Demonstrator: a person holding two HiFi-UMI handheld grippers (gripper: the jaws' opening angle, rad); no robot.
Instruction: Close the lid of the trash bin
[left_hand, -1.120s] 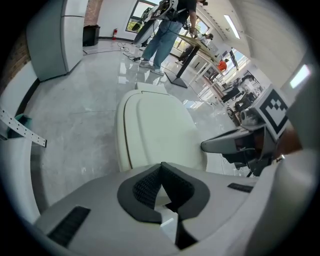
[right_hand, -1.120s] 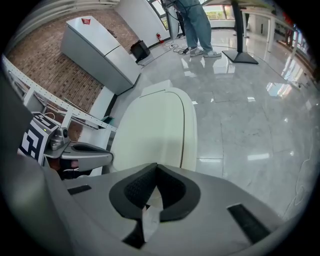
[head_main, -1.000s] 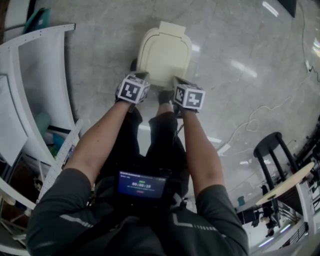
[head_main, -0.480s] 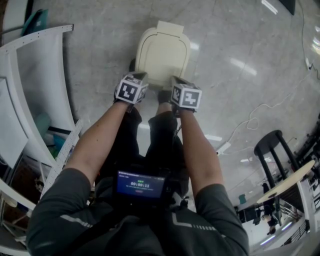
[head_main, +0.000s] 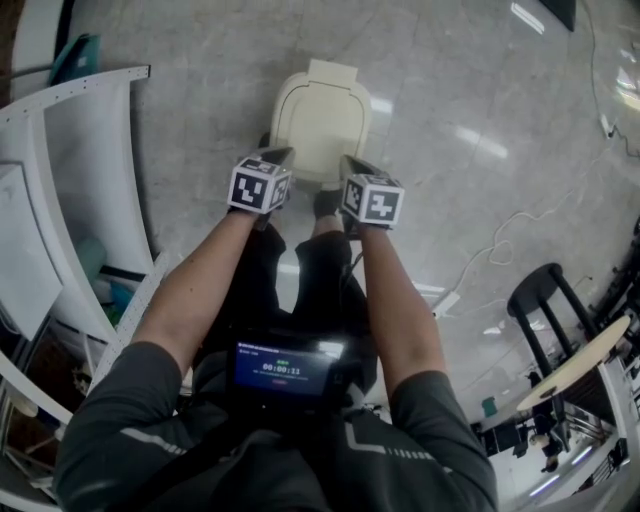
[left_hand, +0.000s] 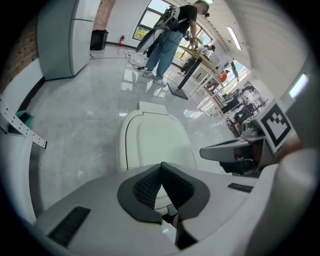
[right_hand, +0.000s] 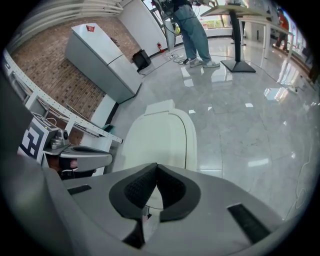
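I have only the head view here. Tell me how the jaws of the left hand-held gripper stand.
Observer: The left hand-held gripper has its jaws together at the tips, with nothing between them.
Operator: Now report the right one.
Observer: The right hand-held gripper is shut too, and empty.
Operator: Describe what stands beyond the bin.
Observer: A person in jeans stands beside a table, well past the trash bin.
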